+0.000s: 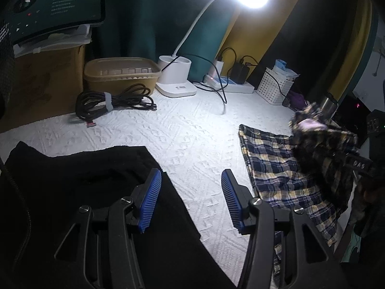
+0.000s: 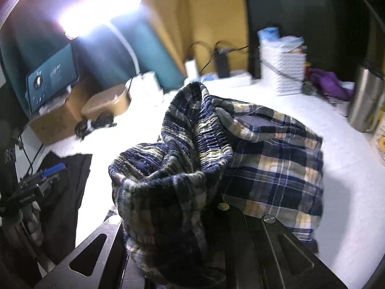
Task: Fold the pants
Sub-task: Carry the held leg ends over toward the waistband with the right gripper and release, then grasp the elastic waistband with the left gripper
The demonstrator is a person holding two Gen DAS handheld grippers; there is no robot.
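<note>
Right wrist view: my right gripper [image 2: 192, 216] is clamped on the plaid pants [image 2: 272, 168], waistband bunched above the tabletop [image 2: 349, 192]. My left gripper [image 1: 191, 200] hangs half-open, empty.

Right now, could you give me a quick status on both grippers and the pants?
Left gripper open, empty. Right gripper shut on plaid pants, waistband bunched up. Black garment beside them.
</note>
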